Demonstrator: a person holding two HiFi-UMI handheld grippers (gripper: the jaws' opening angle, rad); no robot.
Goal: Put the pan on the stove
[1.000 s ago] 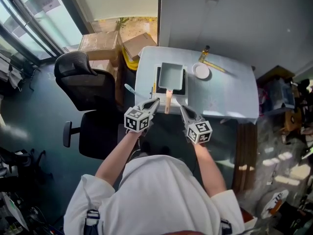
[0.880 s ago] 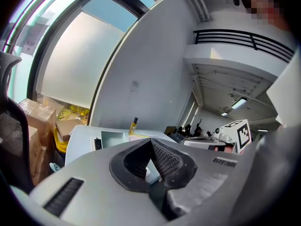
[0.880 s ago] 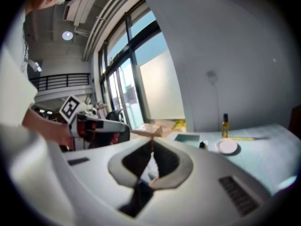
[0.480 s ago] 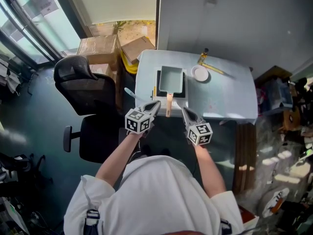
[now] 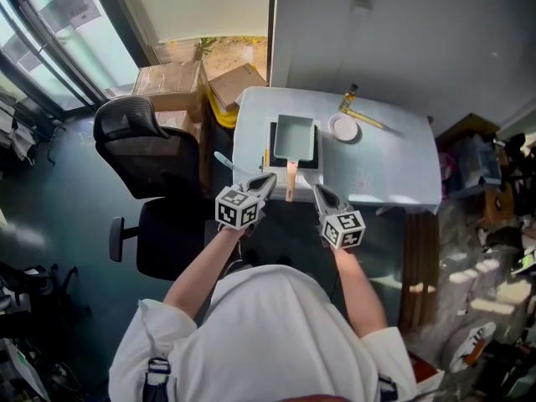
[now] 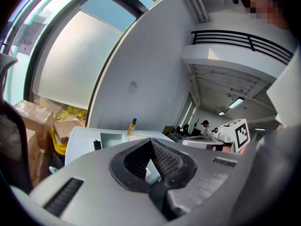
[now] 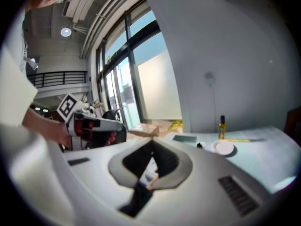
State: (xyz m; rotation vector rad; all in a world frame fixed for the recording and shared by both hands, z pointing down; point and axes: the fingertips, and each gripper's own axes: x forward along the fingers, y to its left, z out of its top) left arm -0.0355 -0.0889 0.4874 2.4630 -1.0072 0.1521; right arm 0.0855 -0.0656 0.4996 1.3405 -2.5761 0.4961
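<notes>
A rectangular grey-green pan (image 5: 293, 136) rests on a black stove (image 5: 270, 143) near the table's front left. Its wooden handle (image 5: 290, 180) sticks out over the table edge toward me. My left gripper (image 5: 267, 177) hangs just left of the handle, shut and holding nothing. My right gripper (image 5: 317, 188) hangs just right of the handle, also shut and holding nothing. Neither touches the pan. The left gripper view shows its closed jaws (image 6: 151, 142) with the pan (image 6: 112, 139) far beyond. In the right gripper view the pan (image 7: 184, 138) lies past the closed jaws (image 7: 151, 146).
A white plate (image 5: 344, 126), an oil bottle (image 5: 349, 93) and a yellow stick (image 5: 370, 116) lie on the pale table (image 5: 394, 162) behind and right of the pan. A black office chair (image 5: 146, 153) and cardboard boxes (image 5: 172, 79) stand to the left.
The head view has shifted slightly. Both grippers stay shut in nearly the same places beside the handle, and the pan has not moved.
</notes>
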